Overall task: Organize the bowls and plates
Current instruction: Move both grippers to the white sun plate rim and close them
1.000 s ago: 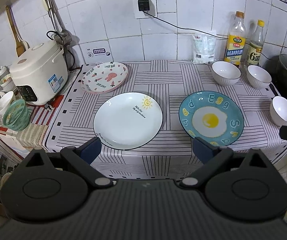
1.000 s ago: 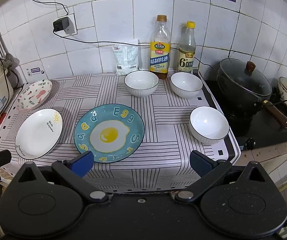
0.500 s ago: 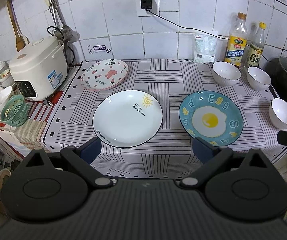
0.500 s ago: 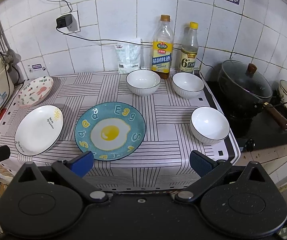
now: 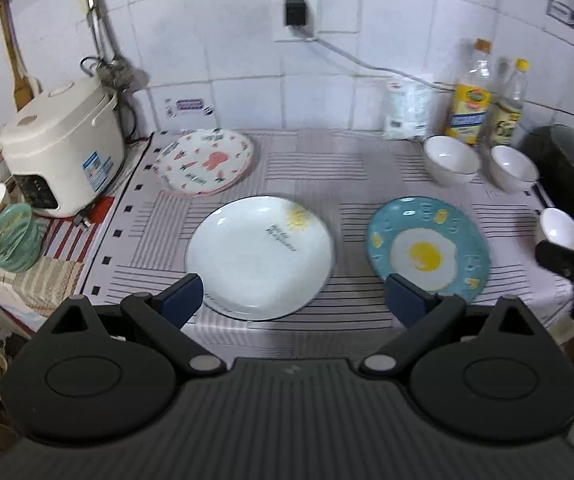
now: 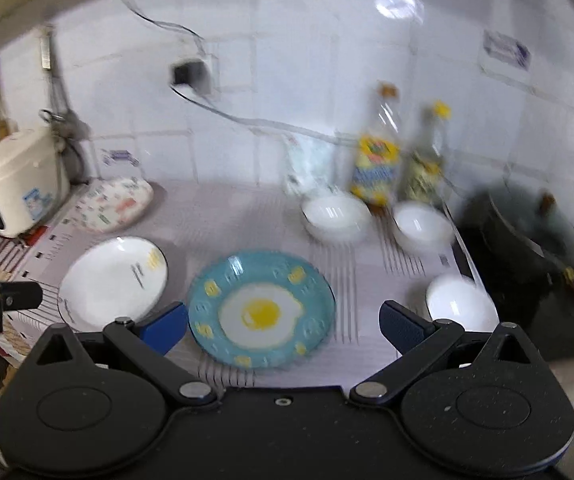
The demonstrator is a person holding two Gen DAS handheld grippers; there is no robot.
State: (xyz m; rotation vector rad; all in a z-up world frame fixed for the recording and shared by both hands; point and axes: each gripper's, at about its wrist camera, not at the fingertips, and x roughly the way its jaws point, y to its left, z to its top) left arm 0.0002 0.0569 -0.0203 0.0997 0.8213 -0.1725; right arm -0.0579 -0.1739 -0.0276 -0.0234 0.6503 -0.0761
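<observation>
Three plates lie on the striped table point(image 5: 311, 160): a pink-patterned plate point(image 5: 205, 162) at the back left by the rice cooker point(image 5: 61, 144), a white sun plate point(image 5: 261, 256) in front of it, and a blue egg plate point(image 5: 427, 248) to its right. Three white bowls point(image 5: 451, 160) sit apart along the right side, near the two bottles point(image 5: 469, 96). Both the left claw point(image 5: 291, 296) and the right claw point(image 6: 283, 324) hang wide and empty above the table's near edge.

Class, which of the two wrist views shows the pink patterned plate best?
The left wrist view: the pink patterned plate is sharper there, its printed pattern distinct. The right wrist view shows the same plate smaller, far left and motion-blurred.
</observation>
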